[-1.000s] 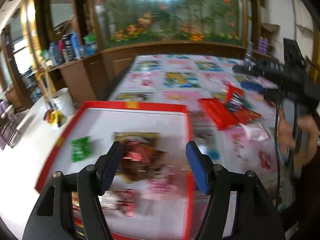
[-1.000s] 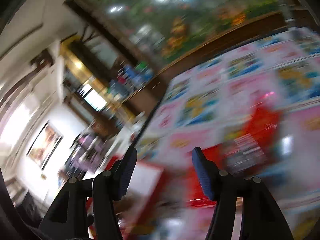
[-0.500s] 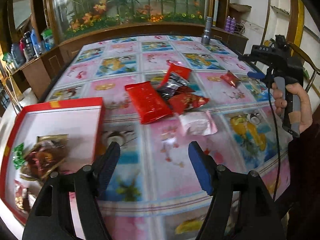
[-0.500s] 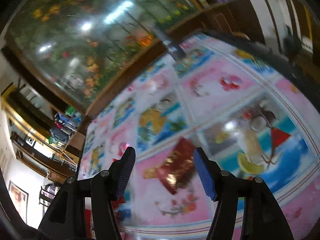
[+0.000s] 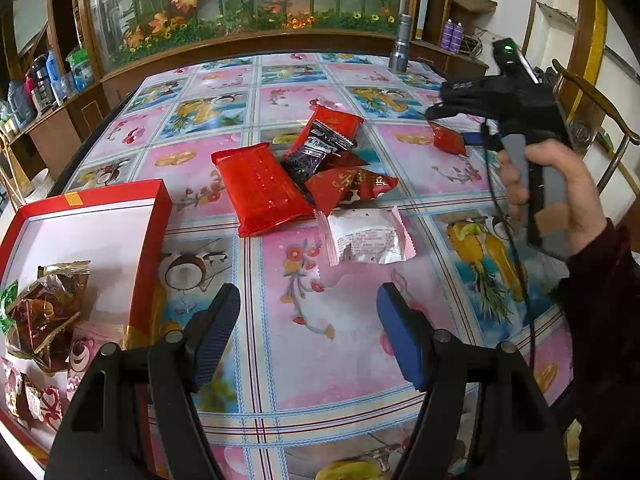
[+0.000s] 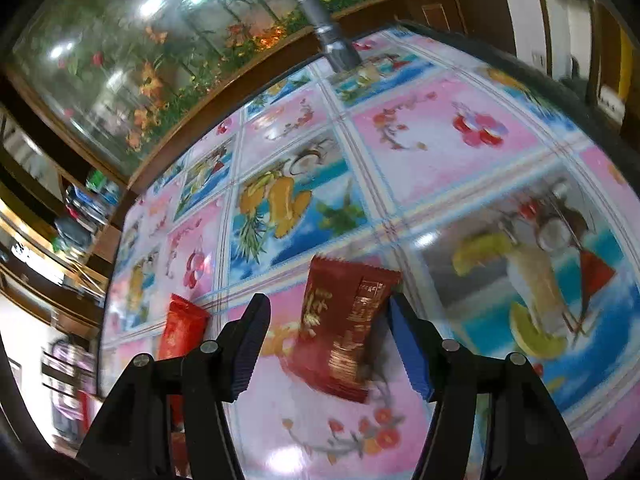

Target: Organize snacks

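right tool (image 6: 328,344) spread wide around a dark red snack packet (image 6: 346,328) with unreadable gold writing, lying flat on the bench (image 6: 420,152). left tool (image 5: 308,332) spread too, holding nothing, beside the red box (image 5: 152,216).

The left tool (image 5: 308,334) is held low and level, its two blue-padded fingers (image 5: 214,336) spread wide apart with nothing between them. The right tool (image 6: 328,346) is likewise seen with its fingers (image 6: 408,350) parted, nothing being clamped. In the left wrist view the right tool's black body is seen from the side, pointed leftward and slightly down. It is gripped by the right hand (image 5: 560,196), whose fingers are wrapped around the grey handle. A dark red sleeve (image 5: 604,320) is worn on the right forearm, which is raised from the lower right.
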Action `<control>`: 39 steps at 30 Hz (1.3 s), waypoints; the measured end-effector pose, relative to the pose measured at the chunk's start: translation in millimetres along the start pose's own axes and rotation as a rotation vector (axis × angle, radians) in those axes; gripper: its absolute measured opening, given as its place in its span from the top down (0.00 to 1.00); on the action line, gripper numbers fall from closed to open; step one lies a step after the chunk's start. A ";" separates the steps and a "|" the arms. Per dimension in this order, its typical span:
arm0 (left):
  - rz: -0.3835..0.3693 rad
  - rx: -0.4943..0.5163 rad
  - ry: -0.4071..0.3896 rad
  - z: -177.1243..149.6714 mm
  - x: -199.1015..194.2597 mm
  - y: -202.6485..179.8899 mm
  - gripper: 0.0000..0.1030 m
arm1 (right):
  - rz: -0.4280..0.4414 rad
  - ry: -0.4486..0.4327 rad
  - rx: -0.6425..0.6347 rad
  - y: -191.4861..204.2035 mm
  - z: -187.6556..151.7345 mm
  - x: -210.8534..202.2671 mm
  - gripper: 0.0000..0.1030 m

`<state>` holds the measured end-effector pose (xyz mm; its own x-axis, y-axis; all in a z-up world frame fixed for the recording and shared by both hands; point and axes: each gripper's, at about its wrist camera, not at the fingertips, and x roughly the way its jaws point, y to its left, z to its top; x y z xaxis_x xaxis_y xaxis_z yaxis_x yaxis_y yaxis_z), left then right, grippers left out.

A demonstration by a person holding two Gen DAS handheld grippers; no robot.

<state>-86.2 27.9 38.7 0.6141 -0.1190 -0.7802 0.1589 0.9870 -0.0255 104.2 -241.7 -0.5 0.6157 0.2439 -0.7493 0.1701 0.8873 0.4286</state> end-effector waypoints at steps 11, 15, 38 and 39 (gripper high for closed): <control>-0.102 -0.055 0.041 19.4 10.2 -7.1 0.32 | -0.282 -0.029 -0.325 44.7 -22.0 7.0 0.64; -0.080 -0.080 0.050 29.7 24.8 -16.9 0.32 | -0.290 -0.024 -0.337 47.6 -23.1 5.2 0.64; -0.099 -0.075 0.033 18.6 43.8 -22.3 0.63 | -0.241 -0.026 -0.356 49.9 -27.4 5.5 0.63; -0.090 -0.067 0.036 14.2 39.9 -21.9 0.63 | -0.239 -0.027 -0.357 49.7 -27.6 5.3 0.63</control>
<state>-54.2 0.1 17.0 0.5712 -0.2048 -0.7948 0.1594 0.9776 -0.1373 94.7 -185.5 2.9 0.6122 0.0091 -0.7907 0.0361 0.9986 0.0394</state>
